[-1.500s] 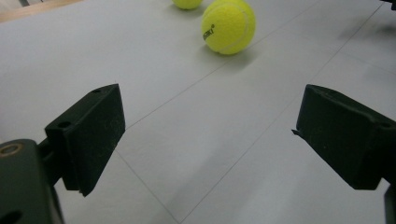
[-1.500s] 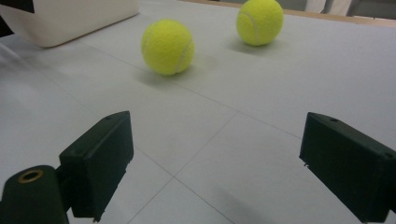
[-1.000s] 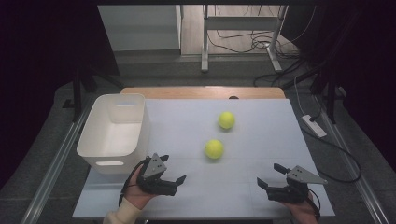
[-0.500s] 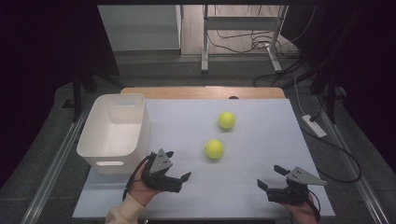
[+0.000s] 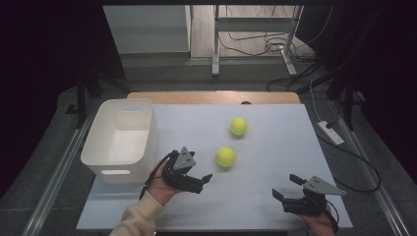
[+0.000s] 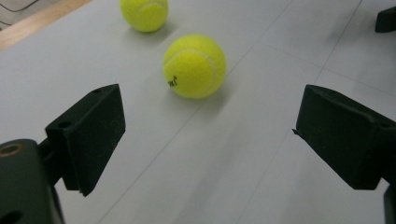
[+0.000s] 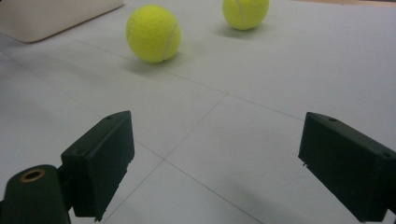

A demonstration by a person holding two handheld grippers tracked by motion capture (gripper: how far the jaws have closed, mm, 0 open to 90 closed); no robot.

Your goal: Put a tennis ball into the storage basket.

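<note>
My left claw (image 5: 205, 178) sits low over the pale bench (image 5: 275, 147), its jaws spread wide with nothing between them. In the left gripper view the two black pads (image 6: 91, 135) frame bare bench surface, and the nearer tennis ball (image 6: 194, 66) lies just beyond them, a little left of the centre line — close, but not touched. From above, that nearer tennis ball (image 5: 225, 157) rests on the bench just past the claw's tips and slightly to their right.

The farther tennis ball (image 5: 238, 126) lies deeper on the bench, apart from the first one; in the left gripper view it shows at the top edge (image 6: 144, 14).

My right claw (image 5: 285, 188) is near the front right of the bench, well apart from both balls, its jaws likewise wide open and holding nothing. Its own view looks across open bench toward the nearer ball (image 7: 153, 33) and the farther one (image 7: 245, 12) — both well ahead of the pads (image 7: 100, 161).

A white bin (image 5: 120, 140) stands at the left side of the bench, just beside my left hand (image 5: 160, 189); its corner shows at the top left of the right gripper view (image 7: 51, 14).
</note>
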